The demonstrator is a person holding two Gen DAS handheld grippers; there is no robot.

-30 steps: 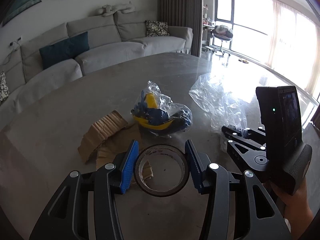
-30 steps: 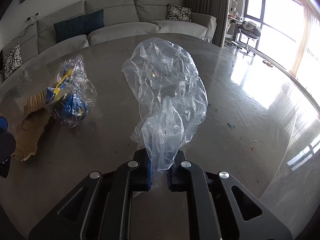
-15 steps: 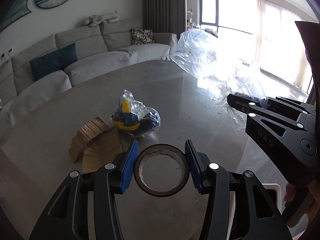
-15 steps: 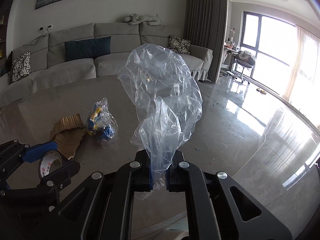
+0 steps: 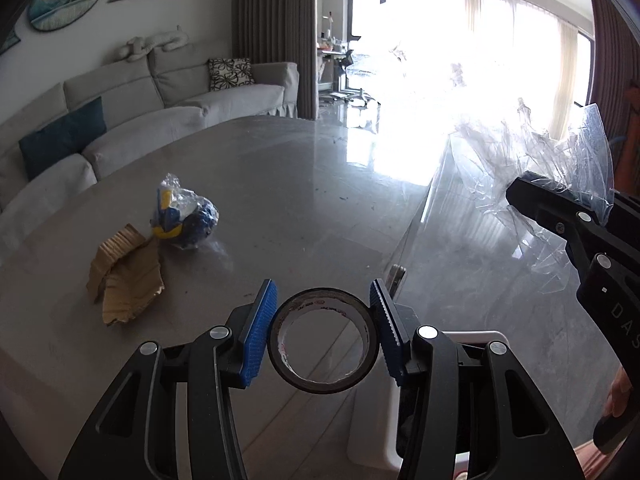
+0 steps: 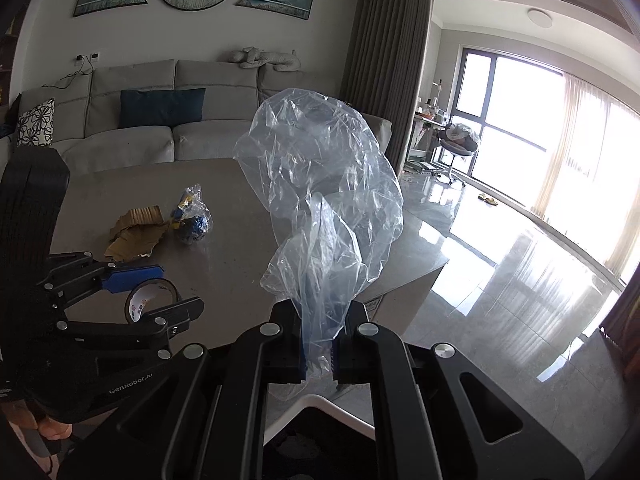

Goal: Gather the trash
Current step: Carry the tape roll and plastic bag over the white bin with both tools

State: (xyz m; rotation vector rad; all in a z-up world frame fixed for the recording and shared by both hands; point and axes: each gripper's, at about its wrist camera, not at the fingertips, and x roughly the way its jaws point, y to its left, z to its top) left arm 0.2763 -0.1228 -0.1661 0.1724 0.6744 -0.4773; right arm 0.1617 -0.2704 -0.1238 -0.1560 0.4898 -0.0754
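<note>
My left gripper (image 5: 323,332) is shut on a dark tape roll (image 5: 323,346) and holds it in the air past the table's near edge; it also shows in the right wrist view (image 6: 152,300). My right gripper (image 6: 318,354) is shut on a clear plastic bag (image 6: 320,184), which stands up above the jaws; the bag also shows in the left wrist view (image 5: 532,160). A crumpled wrapper with blue and yellow contents (image 5: 182,216) and torn brown cardboard (image 5: 124,276) lie on the grey table (image 5: 300,184).
A white bin rim (image 5: 476,338) sits just below and behind both grippers, off the table's near edge; it also shows in the right wrist view (image 6: 320,404). A grey sofa (image 6: 160,132) stands beyond the table. Glossy floor and bright windows lie to the right.
Both grippers have lifted and pulled back from the table with the tape roll and the plastic bag. The white bin has come into view beneath them.
</note>
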